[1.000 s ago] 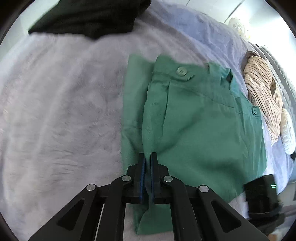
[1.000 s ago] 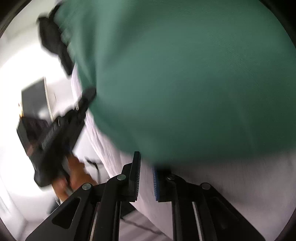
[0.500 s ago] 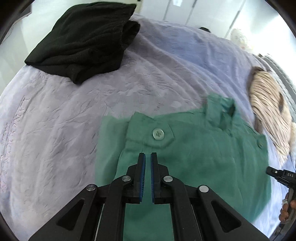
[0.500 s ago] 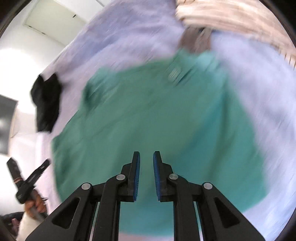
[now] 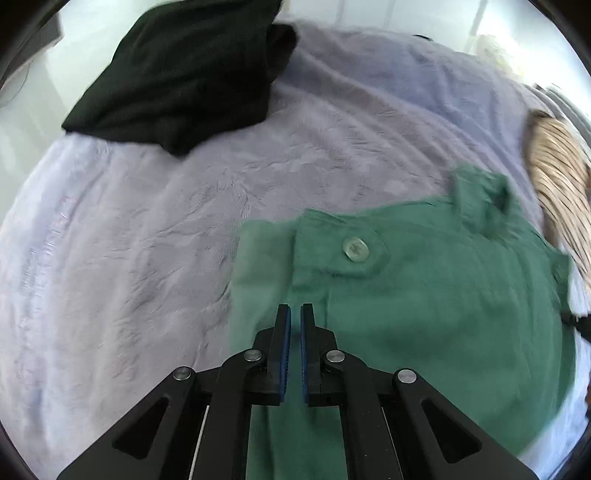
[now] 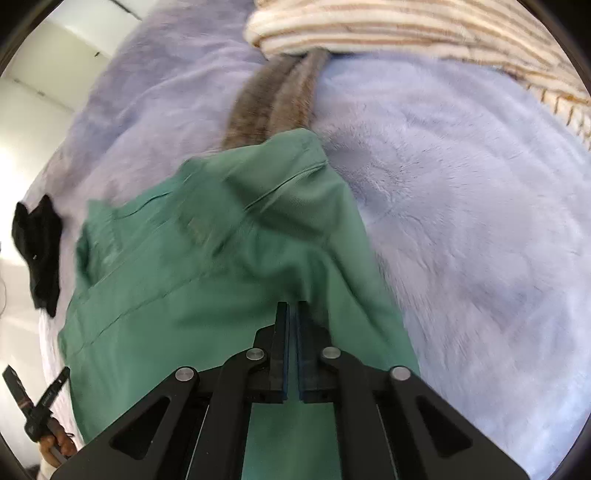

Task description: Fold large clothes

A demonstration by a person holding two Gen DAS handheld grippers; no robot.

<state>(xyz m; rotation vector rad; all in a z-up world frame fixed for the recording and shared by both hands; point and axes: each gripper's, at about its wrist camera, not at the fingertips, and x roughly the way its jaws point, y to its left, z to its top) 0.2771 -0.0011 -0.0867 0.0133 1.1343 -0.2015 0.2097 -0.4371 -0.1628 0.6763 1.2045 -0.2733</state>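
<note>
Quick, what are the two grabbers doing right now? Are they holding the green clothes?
Left gripper: closed, holding nothing, above the green trousers.
Right gripper: its fingers have just closed, nothing visibly between them, above the same trousers.

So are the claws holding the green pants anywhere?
No. Both the left claw and the right claw are shut with nothing between them, above the green pants lying on the blanket.

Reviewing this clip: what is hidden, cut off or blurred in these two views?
- Green buttoned trousers: lower part hidden by the left gripper in the left wrist view; motion-blurred in the right wrist view.
- Cream striped knit: cut off by the frame edge, right wrist view.
- Black folded garment: top cut off, left wrist view.
</note>
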